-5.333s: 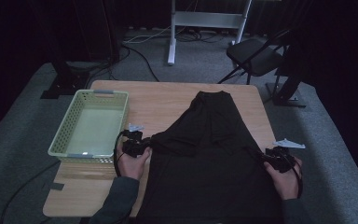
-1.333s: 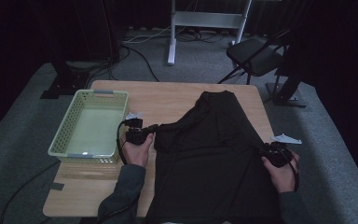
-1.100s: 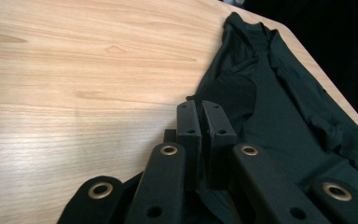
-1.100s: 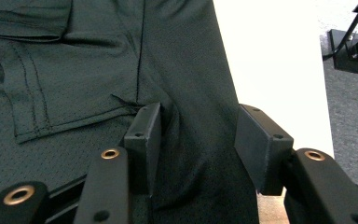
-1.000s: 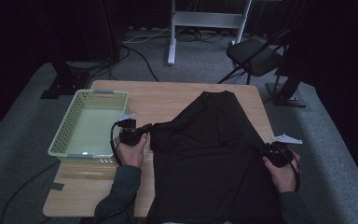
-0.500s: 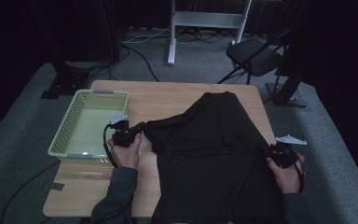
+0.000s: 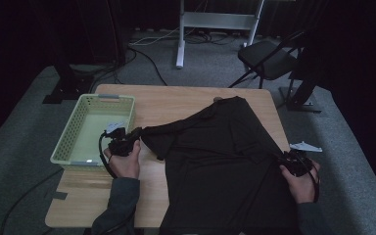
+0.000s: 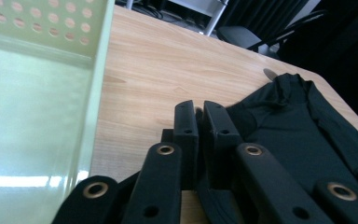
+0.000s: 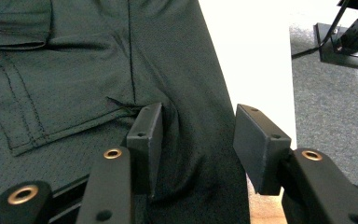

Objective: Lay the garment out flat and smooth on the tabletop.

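- Left gripper view: the fingers (image 8: 186,128) of the left gripper (image 8: 200,109) stand narrow, with a slim slit between them. They have just been opening, and the hem of the sleeve (image 8: 256,119) appears to lie pinched at their tips.
- Just beyond these fingertips is bare table (image 8: 158,60); the wall of the basket (image 8: 37,32) rises close on the far side from the cloth.
- Right gripper view: the fingers (image 9: 144,135) of the right gripper (image 9: 198,121) stand wide, astride a raised fold at the side edge of the shirt (image 9: 98,56). One pad touches the fold and the other stands clear of it, so nothing is gripped.
- High view: the shirt (image 7: 225,156) lies spread across the table, with the sleeve drawn out flat toward the basket (image 7: 63,147).
- Judgement: the step is laying the sleeve out. To do it well, let the hem go only once it lies flat, lift straight off so that the cloth isn't dragged back, and stop short of the basket.
- The right fingers should close on the fold before any pull, to keep the body taut.
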`<state>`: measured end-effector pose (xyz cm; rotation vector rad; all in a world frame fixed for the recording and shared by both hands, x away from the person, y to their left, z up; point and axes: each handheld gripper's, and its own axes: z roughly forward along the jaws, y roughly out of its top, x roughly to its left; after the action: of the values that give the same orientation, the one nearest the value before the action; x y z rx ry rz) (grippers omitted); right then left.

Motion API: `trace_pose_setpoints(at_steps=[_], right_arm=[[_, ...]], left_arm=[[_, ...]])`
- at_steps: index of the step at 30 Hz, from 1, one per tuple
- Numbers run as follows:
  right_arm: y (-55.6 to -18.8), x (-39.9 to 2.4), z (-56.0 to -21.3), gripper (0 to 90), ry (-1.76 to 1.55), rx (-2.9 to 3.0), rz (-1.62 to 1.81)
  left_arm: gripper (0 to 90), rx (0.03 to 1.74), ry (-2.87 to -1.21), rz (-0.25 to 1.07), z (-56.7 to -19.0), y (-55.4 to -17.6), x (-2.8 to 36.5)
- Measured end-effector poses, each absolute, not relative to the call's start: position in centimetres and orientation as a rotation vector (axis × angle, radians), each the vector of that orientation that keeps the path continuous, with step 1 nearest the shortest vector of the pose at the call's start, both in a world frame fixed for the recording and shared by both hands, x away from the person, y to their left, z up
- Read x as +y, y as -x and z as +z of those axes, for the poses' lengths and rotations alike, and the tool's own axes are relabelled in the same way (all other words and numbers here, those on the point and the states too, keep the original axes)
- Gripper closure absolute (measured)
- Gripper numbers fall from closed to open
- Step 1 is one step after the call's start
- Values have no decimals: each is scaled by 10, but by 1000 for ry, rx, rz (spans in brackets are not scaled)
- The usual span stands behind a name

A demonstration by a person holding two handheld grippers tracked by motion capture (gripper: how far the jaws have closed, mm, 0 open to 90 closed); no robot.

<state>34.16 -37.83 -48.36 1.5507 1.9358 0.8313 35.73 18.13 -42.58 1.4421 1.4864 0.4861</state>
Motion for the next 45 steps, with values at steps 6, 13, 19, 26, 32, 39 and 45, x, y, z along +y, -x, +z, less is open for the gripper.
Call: trace_pose_setpoints(at_steps=[6, 13, 19, 26, 32, 39, 45], right_arm=[[-341, -378, -484, 523, -1551, 1934, 830], [-341, -378, -484, 523, -1549, 1933, 830], [-341, -378, -484, 523, -1551, 1933, 830], [-341, -378, -484, 523, -1551, 1932, 831], [-341, -378, -484, 523, -1553, 1933, 834], [-342, -378, -484, 523, -1557, 1932, 839], [-342, -378, -484, 524, -1559, 1931, 842]], left_arm=[[759, 1465, -1468, 477, -425, -358, 176], [719, 1451, -1592, 416, -443, -375, 155], [686, 1436, -1652, 424, -454, -395, 139], [657, 1398, -1694, 420, -456, -419, 122], [625, 1382, -1697, 350, -460, -438, 113], [576, 1400, -1692, 288, -466, -459, 106], [545, 1401, -1701, 242, -472, -475, 103]])
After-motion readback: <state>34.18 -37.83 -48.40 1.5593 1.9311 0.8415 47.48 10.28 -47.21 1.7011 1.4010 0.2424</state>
